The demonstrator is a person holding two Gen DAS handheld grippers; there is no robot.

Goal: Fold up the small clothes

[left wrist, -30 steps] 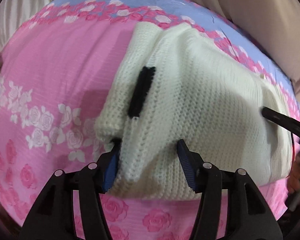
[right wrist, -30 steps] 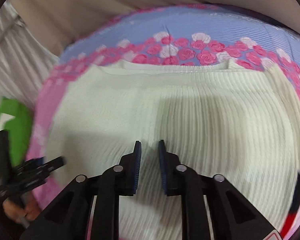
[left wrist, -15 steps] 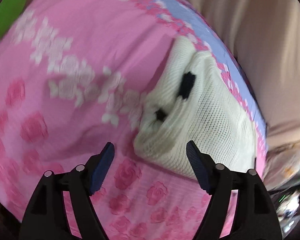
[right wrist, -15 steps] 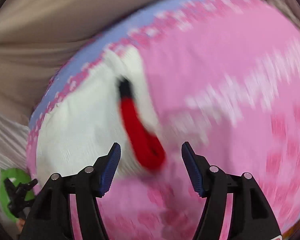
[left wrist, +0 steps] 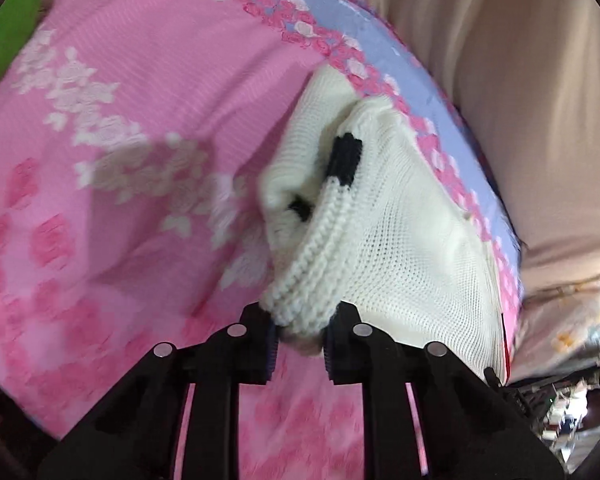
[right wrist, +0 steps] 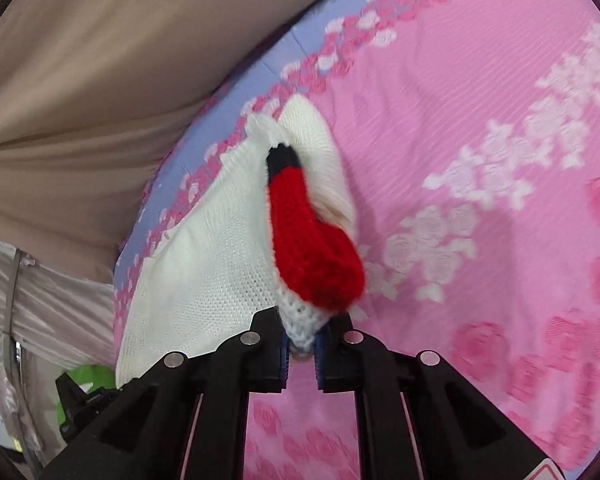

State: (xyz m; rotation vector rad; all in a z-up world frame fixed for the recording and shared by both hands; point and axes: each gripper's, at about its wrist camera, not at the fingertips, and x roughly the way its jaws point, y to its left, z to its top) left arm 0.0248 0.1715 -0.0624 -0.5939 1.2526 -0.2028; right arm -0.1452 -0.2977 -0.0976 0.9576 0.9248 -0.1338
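**Pink sheet, both corners pinched**

Pink bedsheet (left wrist: 148,80) carries the white sweater (left wrist: 400,248) near its blue border. Left gripper (left wrist: 300,340) and right gripper (right wrist: 302,340) are closing on its near corners. Next, probably: lift both evenly and fold over.

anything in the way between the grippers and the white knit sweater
Nothing visible. The left gripper is closing on the ribbed edge of the white knit sweater, and the right gripper is closing on its edge just below the red trim.
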